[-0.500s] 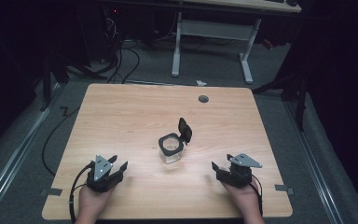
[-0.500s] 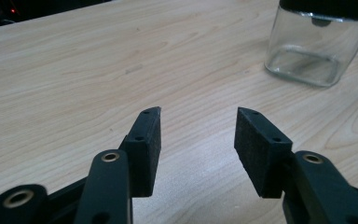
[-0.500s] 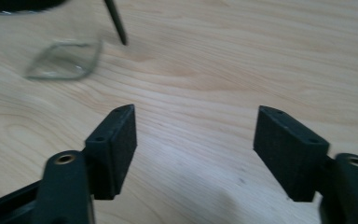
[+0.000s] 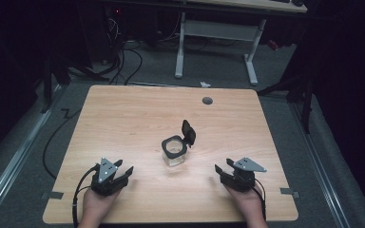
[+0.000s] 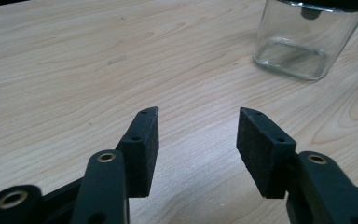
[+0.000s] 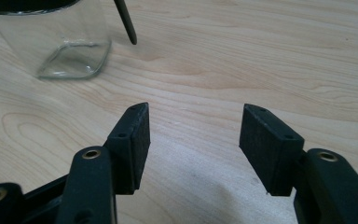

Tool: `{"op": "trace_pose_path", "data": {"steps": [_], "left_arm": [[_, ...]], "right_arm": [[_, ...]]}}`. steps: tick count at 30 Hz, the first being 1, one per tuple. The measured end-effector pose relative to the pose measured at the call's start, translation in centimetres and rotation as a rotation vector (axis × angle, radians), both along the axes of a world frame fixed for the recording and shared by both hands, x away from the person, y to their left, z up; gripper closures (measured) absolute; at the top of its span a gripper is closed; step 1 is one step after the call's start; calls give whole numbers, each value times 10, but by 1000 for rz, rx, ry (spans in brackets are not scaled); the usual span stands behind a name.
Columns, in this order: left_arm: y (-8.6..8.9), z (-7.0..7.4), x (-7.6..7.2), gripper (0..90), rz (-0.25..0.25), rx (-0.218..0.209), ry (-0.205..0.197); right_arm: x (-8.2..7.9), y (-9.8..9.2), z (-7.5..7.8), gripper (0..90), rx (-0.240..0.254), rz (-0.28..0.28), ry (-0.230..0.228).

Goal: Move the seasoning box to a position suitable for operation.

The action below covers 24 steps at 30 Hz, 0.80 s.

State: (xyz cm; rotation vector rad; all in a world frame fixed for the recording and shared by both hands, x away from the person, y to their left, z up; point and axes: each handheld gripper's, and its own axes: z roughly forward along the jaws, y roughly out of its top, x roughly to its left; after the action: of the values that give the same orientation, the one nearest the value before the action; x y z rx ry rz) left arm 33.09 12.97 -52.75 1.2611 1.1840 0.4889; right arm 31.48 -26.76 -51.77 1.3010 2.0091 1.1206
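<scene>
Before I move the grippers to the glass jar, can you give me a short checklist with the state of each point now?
1. Left gripper open, nothing between the pads: ok.
2. Right gripper open, nothing between the pads: ok.
3. Glass jar upright on the table, apart from both grippers: ok.
4. Jar's black lid flipped open, standing up at the rim: ok.
5. Jar looks empty: ok in the gripper views.
6. Bare wood between each gripper and the jar: ok.
7. How firmly the lid's hinge holds: cannot tell.
</scene>
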Motion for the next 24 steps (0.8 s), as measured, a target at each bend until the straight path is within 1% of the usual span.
{"op": "trace_pose_path", "data": {"steps": [2,3,4,5,7,8,9,10,11,12,13,14,17,18,19,20,21,22,24], "left_arm": [[-1,0,4,507,9,-19,12],[-2,0,7,534,16,-21,18],[-3,1,13,555,19,-33,34],[-4,1,17,603,20,-39,45],[-10,1,26,689,23,-27,57],[-13,1,29,731,23,-20,57],[-13,1,29,773,23,-20,57],[-18,1,34,773,26,-20,50],[-26,0,42,846,25,-4,43],[-26,0,42,862,25,-4,43],[-31,0,46,862,25,-7,32],[-42,1,55,900,23,-11,25],[-60,4,67,900,9,-21,21],[-60,4,67,900,9,-21,21],[-66,5,71,900,6,-34,20],[-76,5,79,900,-4,-43,22],[-76,5,79,900,-4,-43,22],[-83,4,86,900,-18,-48,31],[-90,4,90,900,-37,-57,33]], "right_arm": [[-1,1,-1,435,-4,8,2],[-1,1,-1,444,-4,10,1],[-2,1,0,452,0,15,2],[-3,0,0,462,1,20,3],[-4,0,0,500,5,26,-2],[-5,0,1,518,7,28,-3],[-5,0,1,518,7,28,-3],[-5,-1,1,552,7,30,-6],[-6,-1,1,605,10,46,-9],[-6,-1,1,605,10,46,-9],[-7,0,1,633,8,49,-9],[-7,1,0,693,3,69,-10],[-7,2,0,716,-4,81,-7],[-6,2,-1,718,-6,85,-6],[-6,2,-1,718,-6,85,-6],[-6,2,-1,718,-2,87,-6],[-6,2,-1,718,-1,86,-2],[-6,2,-1,717,-1,88,-3],[-6,2,-1,714,0,89,0]]}}
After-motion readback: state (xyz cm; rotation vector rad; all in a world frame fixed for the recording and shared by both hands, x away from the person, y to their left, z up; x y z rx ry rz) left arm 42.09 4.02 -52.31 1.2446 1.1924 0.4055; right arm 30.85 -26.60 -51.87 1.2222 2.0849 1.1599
